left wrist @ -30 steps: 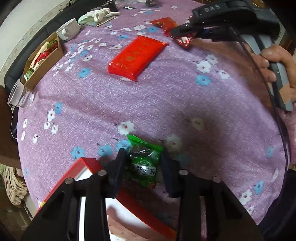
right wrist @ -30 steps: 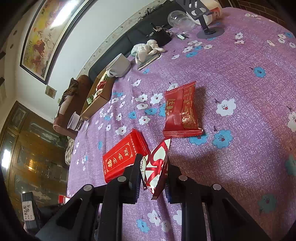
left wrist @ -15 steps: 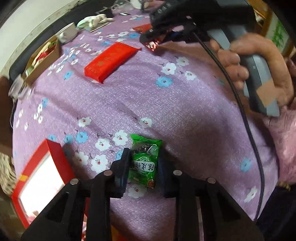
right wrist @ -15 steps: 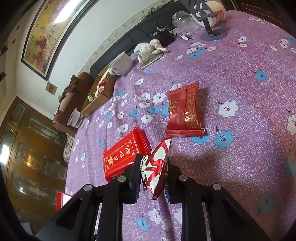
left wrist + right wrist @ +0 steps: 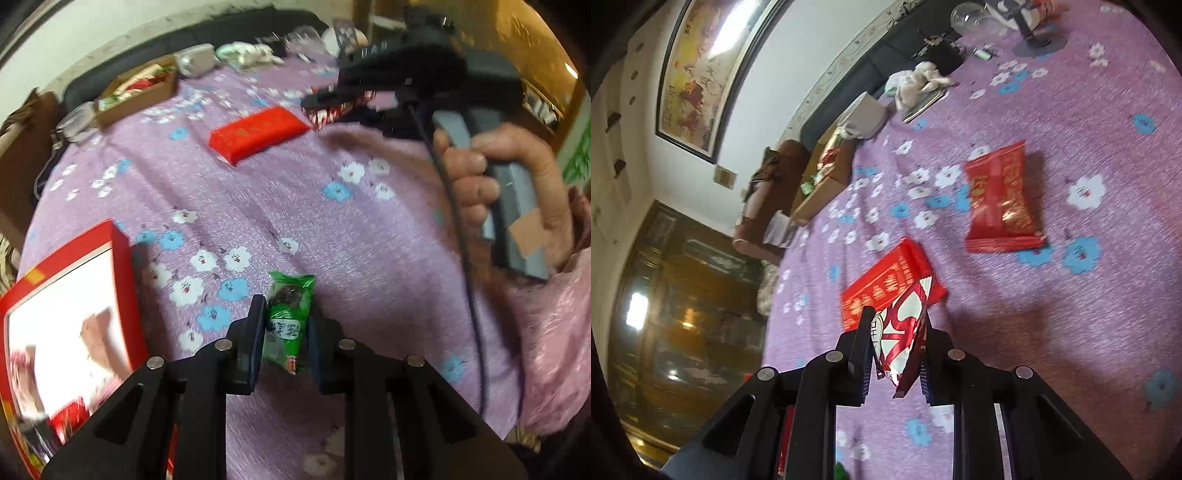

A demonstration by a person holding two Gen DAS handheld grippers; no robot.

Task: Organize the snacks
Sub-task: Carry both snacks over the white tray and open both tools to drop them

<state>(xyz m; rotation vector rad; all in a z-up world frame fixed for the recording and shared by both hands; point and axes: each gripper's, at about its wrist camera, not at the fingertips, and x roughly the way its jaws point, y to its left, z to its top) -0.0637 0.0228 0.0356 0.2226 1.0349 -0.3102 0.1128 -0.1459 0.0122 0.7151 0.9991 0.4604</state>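
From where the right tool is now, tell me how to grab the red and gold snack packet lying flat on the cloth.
Grip the red and gold packet across its narrow width at the middle, coming from above. It lies flat on the purple tablecloth, so its long side edges are the easiest to pinch. The right tool must first drop the red and white packet it holds.

The worktop [image 5: 369, 236] wears a purple cloth sprinkled with white and blue flowers. Near its middle lies a plain red box [image 5: 258, 133] with gold lettering on its face. Beyond the red box, a red packet [image 5: 999, 199] carries gold print. The green packet [image 5: 288, 321] shows white script and a dark picture; it sits between black jaws. The red-and-white packet [image 5: 903, 334] has bold white stripes. Left of the red box, a red-rimmed tray [image 5: 123, 295] has a white inside. A brown carton [image 5: 136, 94] stands at the far edge.
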